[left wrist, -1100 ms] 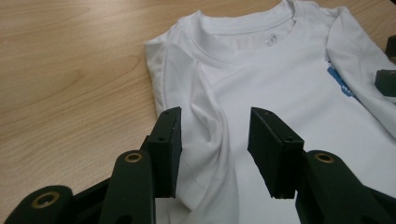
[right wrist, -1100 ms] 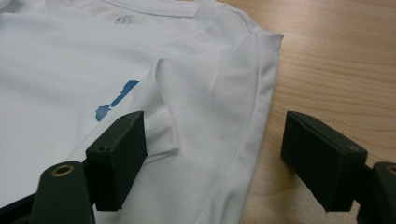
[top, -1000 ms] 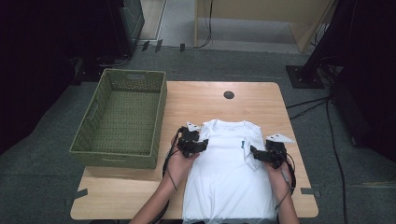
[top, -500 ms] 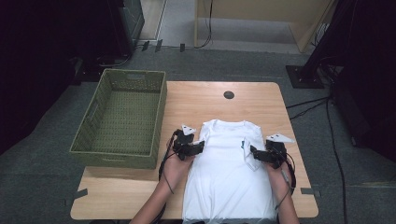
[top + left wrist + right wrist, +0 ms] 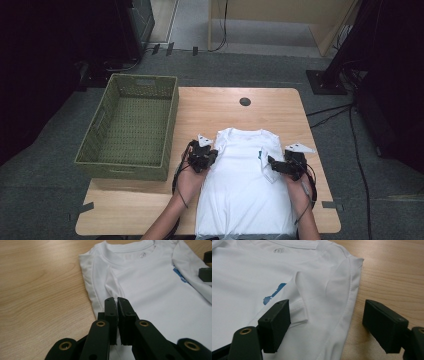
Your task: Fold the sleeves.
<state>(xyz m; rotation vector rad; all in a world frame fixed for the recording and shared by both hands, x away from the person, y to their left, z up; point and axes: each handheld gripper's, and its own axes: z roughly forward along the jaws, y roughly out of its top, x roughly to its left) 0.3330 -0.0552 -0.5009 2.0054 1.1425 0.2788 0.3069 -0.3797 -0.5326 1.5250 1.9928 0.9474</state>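
We see the wooden table (image 5: 210,115) first, the largest surface. At its left edge stands the green woven basket (image 5: 131,125), well apart from the garment. The white T-shirt (image 5: 245,190) lies flat along the table's middle and near side, collar toward the far edge, its hem at the near edge; a small blue mark shows beside the sleeve folded in on the shirt's right side. A dark round hole (image 5: 245,101) sits in the tabletop beyond the collar.

The left gripper (image 5: 116,300) rests at the shirt's left shoulder edge; we note that its jaws have just been closing and now stand nearly together, and whether cloth is pinched between them we cannot tell. The right gripper (image 5: 324,315) sits at the shirt's right edge with its jaws wide apart, straddling the folded sleeve and side seam without pressing them.
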